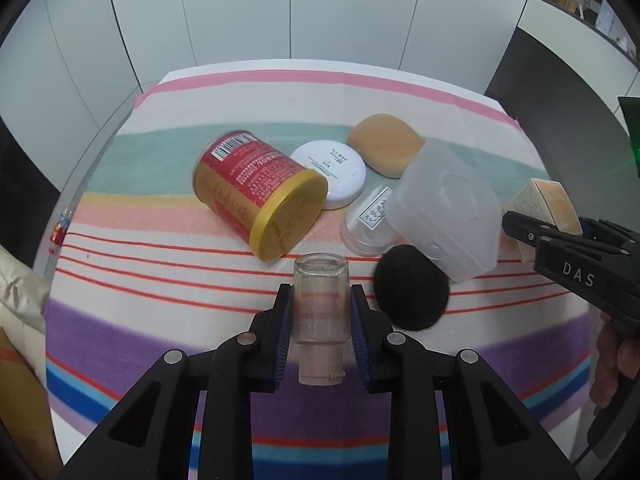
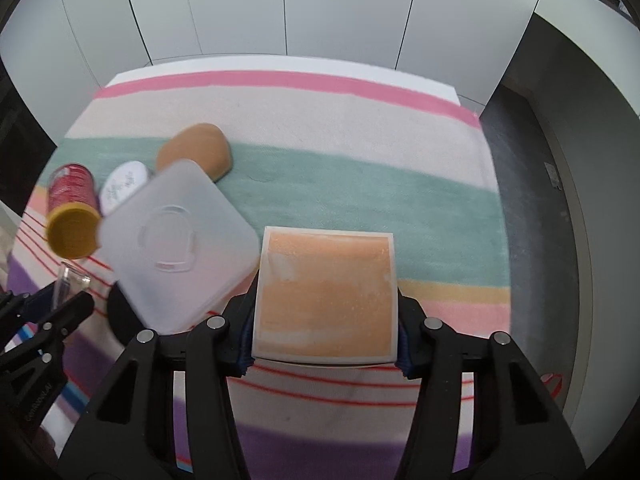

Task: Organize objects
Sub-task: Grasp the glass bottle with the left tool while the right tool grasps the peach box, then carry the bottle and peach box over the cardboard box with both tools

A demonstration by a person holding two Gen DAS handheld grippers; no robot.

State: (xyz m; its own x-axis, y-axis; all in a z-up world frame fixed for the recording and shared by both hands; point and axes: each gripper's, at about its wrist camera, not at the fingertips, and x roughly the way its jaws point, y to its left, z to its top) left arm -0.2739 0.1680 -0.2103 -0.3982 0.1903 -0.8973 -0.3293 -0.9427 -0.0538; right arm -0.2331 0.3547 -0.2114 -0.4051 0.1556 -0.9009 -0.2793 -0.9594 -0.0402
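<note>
Your left claw [image 1: 320,312] is clenched on a small glass bottle [image 1: 320,300], cap toward you, at the near middle of the striped cloth [image 1: 160,280] on the worktop. Your right claw [image 2: 324,336] grips an orange box [image 2: 326,296] by its sides. A frosted plastic container [image 2: 176,248] lies just left of it, over a black round puff [image 1: 412,292]; a red can [image 1: 260,196] lies on its side at the far left.

Striped cloth [image 1: 168,288] covered the table: pink, teal, peach, purple bands, thin red lines. White panelled wall [image 2: 340,8] stood behind; dark floor [image 2: 532,200] at right.
</note>
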